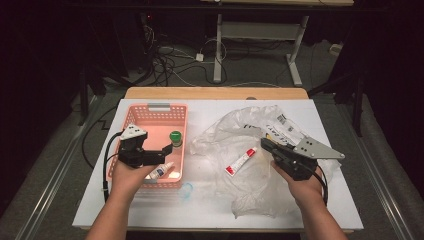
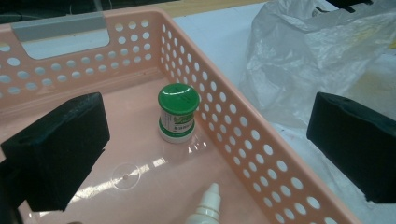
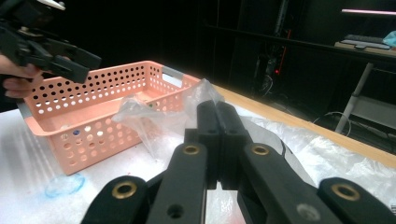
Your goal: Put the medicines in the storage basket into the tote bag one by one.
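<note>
Green-lidded jar (image 2: 178, 113) and dropper bottle (image 2: 205, 211) lie in the basket (image 1: 131, 116); tube (image 1: 240, 161) remains beside it on the bag (image 1: 235, 131). Left claw (image 1: 161, 152) gapes empty; right claw (image 3: 216, 122) pinches the bag.

1. Green-lidded jar (image 2: 178, 113), centre of the left gripper view: printed label band, characters too small to read.
2. Plastic bag (image 1: 280, 127), upper right of the high view: white stickers with black print, illegible.
3. Red-and-white tube (image 1: 240, 161): print unreadable.
</note>
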